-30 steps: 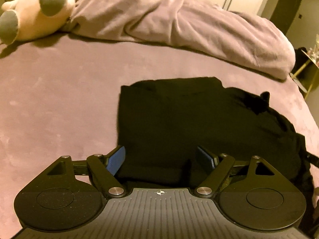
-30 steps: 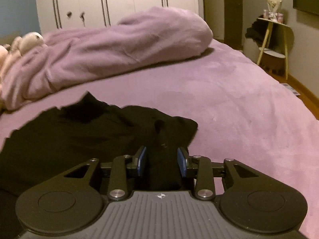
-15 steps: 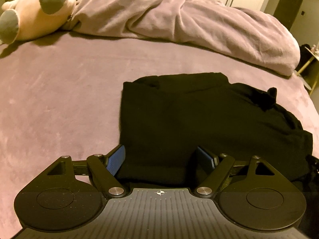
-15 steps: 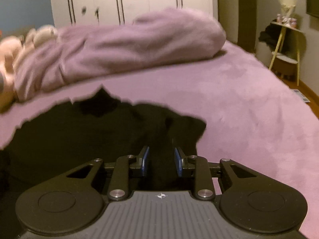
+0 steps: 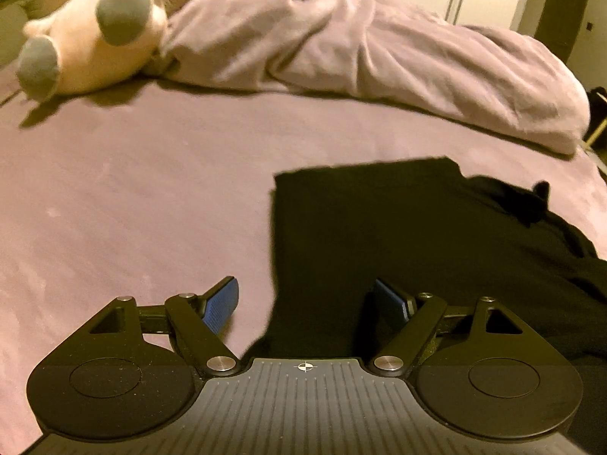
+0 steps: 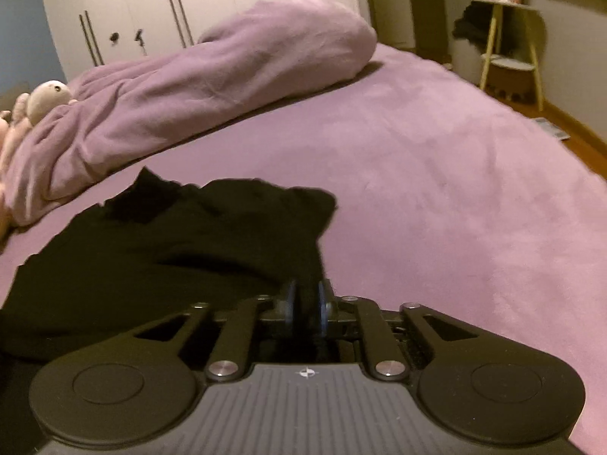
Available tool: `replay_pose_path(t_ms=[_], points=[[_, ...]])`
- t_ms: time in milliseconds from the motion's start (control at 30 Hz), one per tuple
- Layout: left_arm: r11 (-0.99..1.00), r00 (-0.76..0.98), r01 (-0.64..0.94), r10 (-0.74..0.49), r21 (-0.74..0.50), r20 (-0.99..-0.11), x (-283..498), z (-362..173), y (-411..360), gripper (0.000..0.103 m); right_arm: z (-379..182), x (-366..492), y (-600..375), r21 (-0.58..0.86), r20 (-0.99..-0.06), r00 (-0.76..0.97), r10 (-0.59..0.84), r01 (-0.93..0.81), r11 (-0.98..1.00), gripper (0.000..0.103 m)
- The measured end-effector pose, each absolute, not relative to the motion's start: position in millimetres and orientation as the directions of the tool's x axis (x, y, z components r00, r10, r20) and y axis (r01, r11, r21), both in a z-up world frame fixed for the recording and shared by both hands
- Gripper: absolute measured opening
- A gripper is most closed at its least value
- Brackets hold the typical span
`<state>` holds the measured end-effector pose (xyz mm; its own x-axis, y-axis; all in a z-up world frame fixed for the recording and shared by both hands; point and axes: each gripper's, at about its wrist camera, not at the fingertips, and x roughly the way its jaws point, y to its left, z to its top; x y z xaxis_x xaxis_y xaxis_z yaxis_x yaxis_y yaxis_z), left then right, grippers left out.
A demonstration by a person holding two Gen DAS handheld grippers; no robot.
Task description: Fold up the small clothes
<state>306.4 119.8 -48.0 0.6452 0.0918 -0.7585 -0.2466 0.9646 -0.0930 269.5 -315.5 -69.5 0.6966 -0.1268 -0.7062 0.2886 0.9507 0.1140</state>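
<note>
A black garment (image 5: 417, 242) lies partly folded on the purple bed (image 5: 132, 197). My left gripper (image 5: 307, 299) is open, low over the garment's near left edge, with the left finger over bare bed and the right finger over the cloth. In the right wrist view the garment (image 6: 170, 250) spreads left of my right gripper (image 6: 306, 303), which is shut on the garment's near right edge. The cloth runs up between the blue pads (image 6: 291, 305).
A bunched purple duvet (image 5: 360, 57) lies across the far side of the bed, also in the right wrist view (image 6: 227, 76). A plush toy (image 5: 91, 38) lies at the far left. A small side table (image 6: 504, 45) and wooden floor are past the bed's right edge.
My right gripper has closed on the garment's right edge. My left gripper has shifted left, so its left finger is now over bare bed; it stays open.
</note>
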Motion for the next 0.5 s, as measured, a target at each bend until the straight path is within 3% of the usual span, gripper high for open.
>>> replay_pose_path(t_ms=[133, 367, 500], points=[[0.963, 0.657, -0.257, 0.111, -0.084, -0.746, 313, -53, 121, 0.084, -51, 284, -294, 0.122, -0.624, 0.775, -0.1, 0.222, 0.967, 0.031], [0.947, 0.653, -0.32, 0.209, -0.015, -0.728, 316, -72, 133, 0.085, -77, 352, -219, -0.002, -0.645, 0.76, 0.078, -0.104, 0.995, 0.019], [0.934, 0.655, -0.356, 0.246, -0.004, -0.715, 329, -77, 141, 0.089, -96, 385, -189, -0.092, -0.652, 0.751, 0.101, -0.211, 0.973, 0.015]])
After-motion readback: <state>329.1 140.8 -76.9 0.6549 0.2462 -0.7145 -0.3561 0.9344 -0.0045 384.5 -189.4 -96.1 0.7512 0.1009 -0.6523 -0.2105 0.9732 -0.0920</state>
